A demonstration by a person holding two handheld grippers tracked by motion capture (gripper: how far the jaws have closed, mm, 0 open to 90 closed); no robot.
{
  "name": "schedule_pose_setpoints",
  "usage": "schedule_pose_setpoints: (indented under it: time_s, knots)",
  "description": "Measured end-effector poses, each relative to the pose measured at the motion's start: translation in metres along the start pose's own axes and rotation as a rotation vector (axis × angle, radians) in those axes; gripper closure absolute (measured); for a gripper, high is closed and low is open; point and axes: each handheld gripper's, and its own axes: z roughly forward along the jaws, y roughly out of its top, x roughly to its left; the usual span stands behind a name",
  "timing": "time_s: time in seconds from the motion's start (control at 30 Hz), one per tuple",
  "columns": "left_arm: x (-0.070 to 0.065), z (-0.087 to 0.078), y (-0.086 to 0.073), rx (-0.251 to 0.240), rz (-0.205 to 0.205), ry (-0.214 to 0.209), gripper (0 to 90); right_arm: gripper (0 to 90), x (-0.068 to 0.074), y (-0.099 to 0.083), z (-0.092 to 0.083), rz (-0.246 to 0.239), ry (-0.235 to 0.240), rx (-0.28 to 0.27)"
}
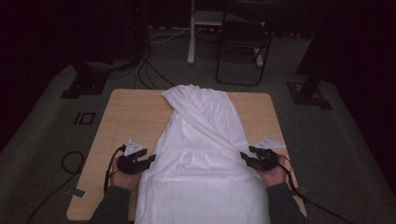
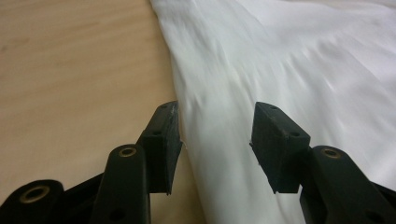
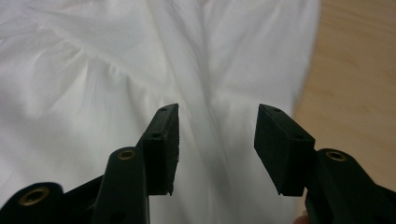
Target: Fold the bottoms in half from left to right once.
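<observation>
White garment (image 1: 203,154) lies spread down the middle of a wooden table (image 1: 126,116), running from the far edge to the near edge, its top part folded over diagonally near the far end. Left gripper (image 1: 148,161) sits at the garment's left edge, held by the left hand (image 1: 122,177); right gripper (image 1: 246,158) sits at the garment's right edge, held by the right hand (image 1: 273,176). Both point inward toward the cloth. In the left gripper view the jaws are apart, nothing between them; garment edge (image 2: 187,116) runs just inside the left jaw, cloth under the gap and the right jaw, bare wood (image 2: 70,70) to the left. In the right gripper view the jaws are also apart and empty, white cloth (image 3: 140,70) under the gap and left jaw, its edge near the right jaw, wood (image 3: 359,70) to the right. Can't tell whether either gripper touches the cloth. Behind the table: dark floor, a folding chair (image 1: 243,39), cables (image 1: 144,70).
</observation>
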Motion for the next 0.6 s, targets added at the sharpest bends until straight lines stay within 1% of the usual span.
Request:
schedule_pose_setpoints:
  time_s: [0.03, 0.07, 0.1, 0.13, 0.2, 0.23, 0.27, 0.3, 0.33, 0.37, 0.4, 0.43, 0.47, 0.5, 0.53, 0.57, 0.6]
  knots:
    - [0.001, 0.008, 0.005, 0.007, 0.0, -0.002, 52.1, 49.7, 0.001, 0.007, 0.01, -0.017, 0.007, 0.006]
    - [0.001, 0.018, 0.01, 0.022, 0.0, -0.004, 51.8, 49.7, 0.002, 0.013, 0.021, -0.021, 0.016, 0.017]
    - [0.001, 0.024, 0.012, 0.034, 0.006, -0.003, 51.1, 49.7, 0.002, 0.019, 0.033, -0.024, 0.023, 0.028]
    - [0.0, 0.031, 0.015, 0.048, 0.008, 0.0, 50.9, 49.6, 0.003, 0.023, 0.04, -0.023, 0.028, 0.034]
    - [-0.002, 0.044, 0.016, 0.071, 0.004, -0.005, 50.5, 49.0, 0.004, 0.027, 0.056, -0.022, 0.057, 0.043]
    - [-0.003, 0.049, 0.015, 0.081, 0.008, -0.005, 50.2, 49.5, 0.005, 0.028, 0.063, -0.02, 0.068, 0.06]
    - [-0.003, 0.049, 0.015, 0.081, 0.008, -0.005, 50.1, 49.5, 0.005, 0.028, 0.063, -0.02, 0.068, 0.06]
    - [-0.005, 0.056, 0.012, 0.095, 0.005, -0.004, 50.1, 58.0, 0.006, 0.028, 0.069, -0.03, 0.071, 0.083]
    - [-0.006, 0.058, 0.01, 0.095, 0.005, -0.005, 49.9, 81.4, 0.005, 0.027, 0.074, -0.074, 0.05, 0.125]
    - [-0.006, 0.058, 0.009, 0.097, 0.004, -0.002, 49.8, 86.8, 0.004, 0.028, 0.07, -0.073, 0.004, 0.102]
    - [-0.007, 0.058, 0.008, 0.094, 0.008, -0.001, 49.5, 87.4, -0.001, 0.029, 0.062, -0.044, -0.021, 0.043]
    - [-0.007, 0.057, 0.007, 0.097, 0.017, 0.001, 49.3, 87.6, -0.007, 0.031, 0.051, -0.002, -0.028, -0.032]
    - [-0.007, 0.057, 0.007, 0.097, 0.017, 0.001, 49.2, 87.6, -0.007, 0.031, 0.051, -0.002, -0.028, -0.032]
    - [-0.008, 0.058, 0.006, 0.105, 0.023, -0.014, 49.2, 87.6, -0.012, 0.033, 0.041, 0.027, -0.052, -0.081]
    - [-0.009, 0.058, 0.006, 0.102, 0.021, -0.019, 49.1, 87.3, -0.023, 0.037, 0.032, 0.051, -0.082, -0.096]
    - [-0.01, 0.059, 0.006, 0.101, 0.02, -0.02, 49.2, 87.0, -0.026, 0.037, 0.034, 0.052, -0.098, -0.072]
    - [-0.011, 0.059, 0.007, 0.102, 0.018, -0.017, 49.1, 86.5, -0.029, 0.035, 0.038, 0.057, -0.105, -0.045]
